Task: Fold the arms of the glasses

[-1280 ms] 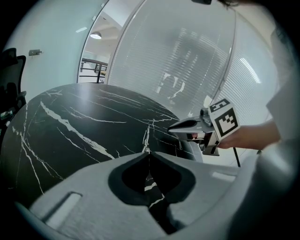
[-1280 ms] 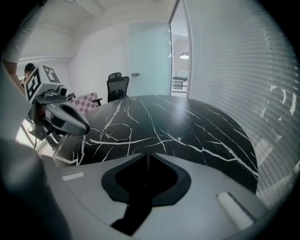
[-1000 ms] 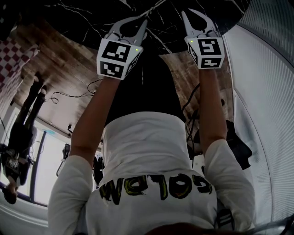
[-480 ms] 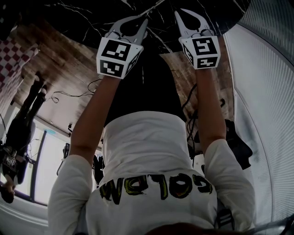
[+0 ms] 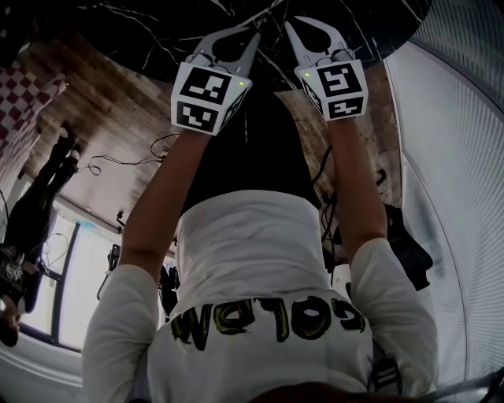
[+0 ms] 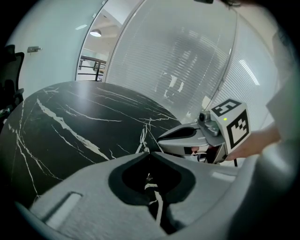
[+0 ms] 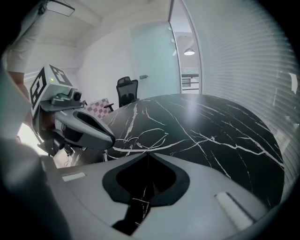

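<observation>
Black marble table held the glasses near its edge. I judged them light, thin wire, easily bent. Your left tongs apparently pinched the frame's end - your right tongs were pressed together, empty. Push near the hinge.

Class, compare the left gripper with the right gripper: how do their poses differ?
In the head view the left gripper angles up-right, the right gripper up-left. The right gripper reaches slightly farther over the table than the left gripper. Both claws look shut on the glasses.
</observation>
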A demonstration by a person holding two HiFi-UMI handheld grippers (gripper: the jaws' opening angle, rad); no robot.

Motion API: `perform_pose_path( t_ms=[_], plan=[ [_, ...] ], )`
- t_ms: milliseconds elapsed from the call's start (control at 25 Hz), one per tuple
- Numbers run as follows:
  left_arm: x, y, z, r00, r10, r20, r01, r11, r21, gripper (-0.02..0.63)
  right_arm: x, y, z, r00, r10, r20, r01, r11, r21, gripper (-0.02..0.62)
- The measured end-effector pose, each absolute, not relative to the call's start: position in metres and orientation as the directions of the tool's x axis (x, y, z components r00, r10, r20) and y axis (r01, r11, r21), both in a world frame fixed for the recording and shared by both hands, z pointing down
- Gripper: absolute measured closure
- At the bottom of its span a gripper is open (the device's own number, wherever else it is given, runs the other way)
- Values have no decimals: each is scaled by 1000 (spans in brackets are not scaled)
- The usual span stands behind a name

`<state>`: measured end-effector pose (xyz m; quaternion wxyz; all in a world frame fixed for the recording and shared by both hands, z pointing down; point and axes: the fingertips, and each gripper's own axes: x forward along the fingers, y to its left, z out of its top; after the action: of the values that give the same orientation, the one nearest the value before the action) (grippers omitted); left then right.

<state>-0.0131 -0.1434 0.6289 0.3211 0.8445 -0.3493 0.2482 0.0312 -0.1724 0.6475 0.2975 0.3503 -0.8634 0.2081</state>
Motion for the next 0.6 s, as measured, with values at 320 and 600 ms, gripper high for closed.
perform_pose_path(
  t_ms=[320,600],
  plan=[
    [-9,-140,629,639,-418,645,-741,-559,372,601,21,-171,644,-596,-470,651,-712,684,-158,586],
    [-4,-136,630,645,-405,648,-733,-567,375,601,12,-168,643,-605,-462,649,-699,699,-154,591]
  ],
)
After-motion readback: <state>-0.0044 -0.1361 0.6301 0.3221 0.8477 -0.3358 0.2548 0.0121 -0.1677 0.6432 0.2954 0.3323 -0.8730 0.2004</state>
